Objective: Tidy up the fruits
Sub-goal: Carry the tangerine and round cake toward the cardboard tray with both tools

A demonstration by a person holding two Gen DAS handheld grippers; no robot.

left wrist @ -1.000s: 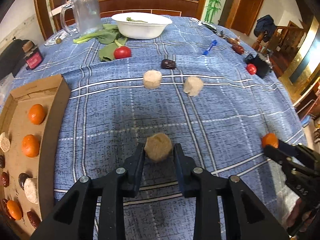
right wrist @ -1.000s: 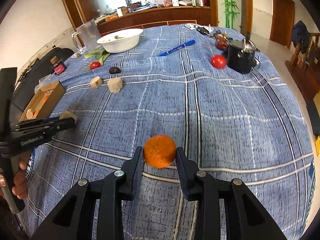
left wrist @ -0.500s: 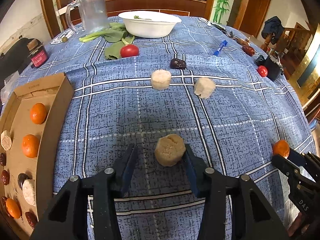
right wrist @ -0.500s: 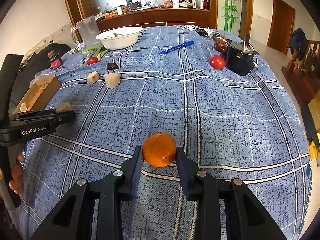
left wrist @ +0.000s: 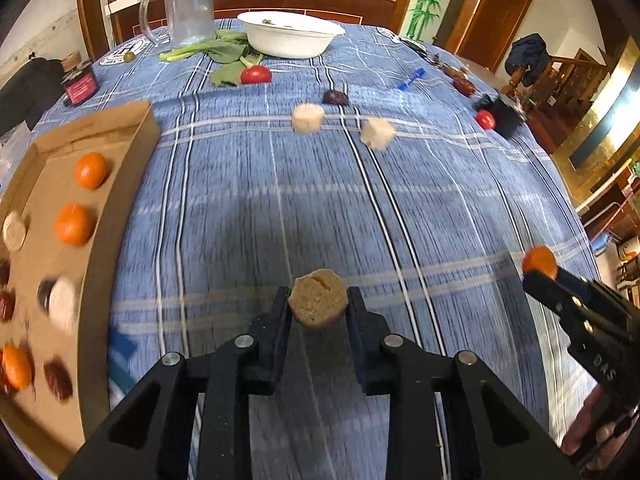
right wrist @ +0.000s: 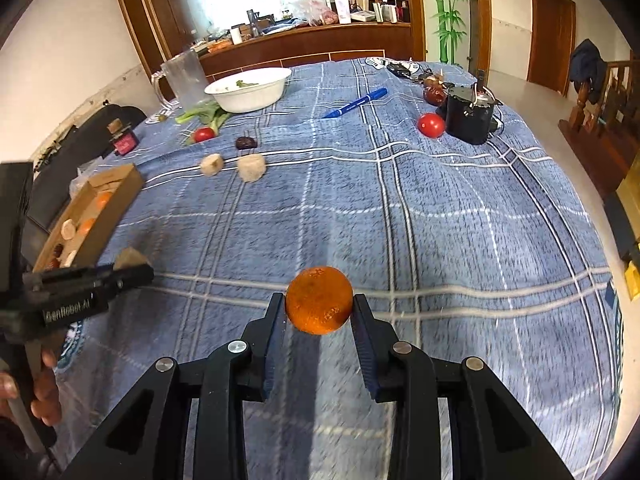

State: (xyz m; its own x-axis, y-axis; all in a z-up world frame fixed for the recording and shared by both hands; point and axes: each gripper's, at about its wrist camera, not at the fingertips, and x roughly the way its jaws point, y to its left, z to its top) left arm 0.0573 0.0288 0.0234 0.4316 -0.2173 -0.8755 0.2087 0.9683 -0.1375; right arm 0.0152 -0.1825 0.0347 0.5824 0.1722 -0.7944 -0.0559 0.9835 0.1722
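Left gripper (left wrist: 318, 306) was clamped on a tan peeled fruit chunk (left wrist: 318, 303), both fingers touching its sides, held over the blue plaid cloth (left wrist: 248, 208) on the counter. Right gripper (right wrist: 319, 310) was pinching an orange tangerine (right wrist: 319, 300), also held over the cloth.

Cardboard tray (left wrist: 120, 208) sat at near left and held tangerines (left wrist: 74, 224), pale chunks (left wrist: 62, 302) and dark red dates (left wrist: 58, 378).

Loose on the cloth, further out: two pale chunks (left wrist: 307, 117) side by side but apart, with a dark date (left wrist: 335, 97) just beyond them. A tomato (left wrist: 256, 75) lay beside leafy greens (left wrist: 224, 52) near the white bowl (left wrist: 290, 36) and a clear glass mug (left wrist: 188, 8). Far right: a second tomato (right wrist: 431, 125) just beside a black device (right wrist: 469, 118), and a blue pen (right wrist: 354, 103).
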